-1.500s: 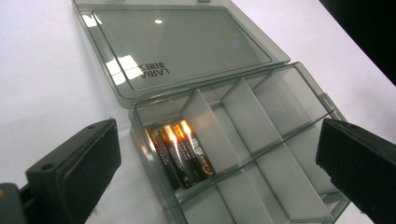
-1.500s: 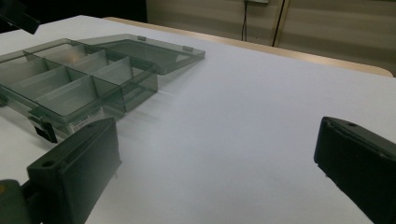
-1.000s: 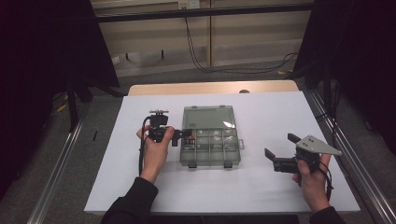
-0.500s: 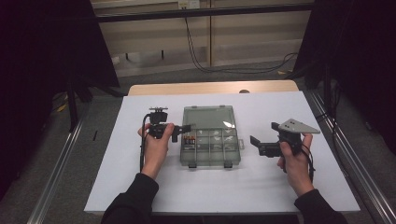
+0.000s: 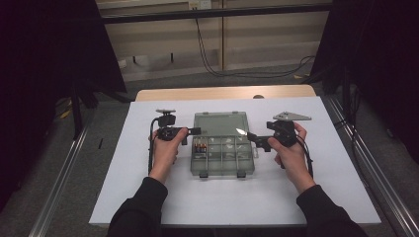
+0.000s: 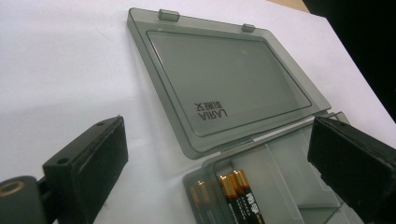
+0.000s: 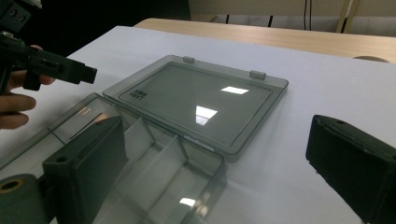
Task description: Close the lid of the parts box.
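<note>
One smoke-grey translucent plastic compartment box (image 5: 223, 157) is lying at the centre of the high view on one white sheet-covered table (image 5: 148, 197). Its flat hinged lid (image 5: 220, 124) is lying fully open on the sheet above the tray, printed lettering showing through it in the left gripper view (image 6: 212, 109). The lid carries two small latch tabs on its far edge in both gripper views; two more clips are projecting from the tray's lower edge in the high view. Thin clear dividers are splitting the tray into compartments; their count cannot be told.

Three gold-and-black cylindrical batteries (image 6: 229, 193) are lying side by side in the tray's upper-left compartment, seen at bottom centre of the left gripper view (image 5: 199, 146).

Two black hand-held grippers are in play. The left gripper (image 5: 195, 131) is sitting left of centre, its tips at the box's left edge near the hinge line; its jaws are standing wide apart, having just been narrowing slightly, with the tray corner and lid edge showing between them and no pad touching anything. The right gripper (image 5: 253, 138) is sitting right of centre at the box's right edge, a grey three-cornered plate on top; its jaws are standing wide apart with nothing pressed between them.

The pads are matte, rectangular, rubber-like blocks. A bare wooden tabletop strip (image 5: 222, 92) is showing beyond the sheet. Nothing is lying between either gripper and the box.
</note>
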Demonstrator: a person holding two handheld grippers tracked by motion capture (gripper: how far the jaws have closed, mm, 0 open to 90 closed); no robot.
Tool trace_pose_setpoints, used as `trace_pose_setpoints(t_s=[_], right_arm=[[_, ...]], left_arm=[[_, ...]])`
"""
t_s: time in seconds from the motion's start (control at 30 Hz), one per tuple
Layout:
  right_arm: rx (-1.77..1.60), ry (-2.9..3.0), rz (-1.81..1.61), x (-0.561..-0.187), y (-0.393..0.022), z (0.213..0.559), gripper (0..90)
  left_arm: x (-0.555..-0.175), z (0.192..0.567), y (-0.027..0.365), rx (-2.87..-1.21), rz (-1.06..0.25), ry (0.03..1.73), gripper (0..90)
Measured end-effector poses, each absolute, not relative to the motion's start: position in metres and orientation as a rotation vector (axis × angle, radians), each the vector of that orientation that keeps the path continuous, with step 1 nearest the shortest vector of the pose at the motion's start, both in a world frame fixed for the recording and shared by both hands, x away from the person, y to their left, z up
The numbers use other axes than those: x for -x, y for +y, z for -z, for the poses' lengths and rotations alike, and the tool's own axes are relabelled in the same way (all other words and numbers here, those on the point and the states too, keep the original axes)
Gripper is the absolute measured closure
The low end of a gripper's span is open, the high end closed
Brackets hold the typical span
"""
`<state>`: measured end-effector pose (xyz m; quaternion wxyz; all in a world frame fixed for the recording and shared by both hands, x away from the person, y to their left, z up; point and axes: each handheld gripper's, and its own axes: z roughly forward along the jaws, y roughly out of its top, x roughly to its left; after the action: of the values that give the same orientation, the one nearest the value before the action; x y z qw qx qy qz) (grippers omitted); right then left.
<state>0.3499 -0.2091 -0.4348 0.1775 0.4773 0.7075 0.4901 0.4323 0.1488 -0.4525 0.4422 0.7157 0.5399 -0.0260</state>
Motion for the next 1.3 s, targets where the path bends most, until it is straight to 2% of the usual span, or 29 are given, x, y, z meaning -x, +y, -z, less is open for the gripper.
trace_pose_setpoints(t_s=[0.43,0.6,1.0,1.3], right_arm=[[-1.517,2.029,-1.369,-0.389,-0.205,0.448,17.2],[-1.575,2.054,-1.369,-0.401,-0.207,0.456,24.9],[-1.649,2.117,-1.383,-0.419,-0.206,0.472,36.5],[-1.684,2.148,-1.347,-0.427,-0.198,0.483,41.8]], left_arm=[[-0.447,0.457,0.134,-1.826,0.06,1.371,13.3],[-0.451,0.462,0.132,-1.832,0.088,1.367,19.7],[-0.458,0.471,0.131,-1.814,0.124,1.414,33.2],[-0.46,0.477,0.13,-1.791,0.158,1.444,41.7]])
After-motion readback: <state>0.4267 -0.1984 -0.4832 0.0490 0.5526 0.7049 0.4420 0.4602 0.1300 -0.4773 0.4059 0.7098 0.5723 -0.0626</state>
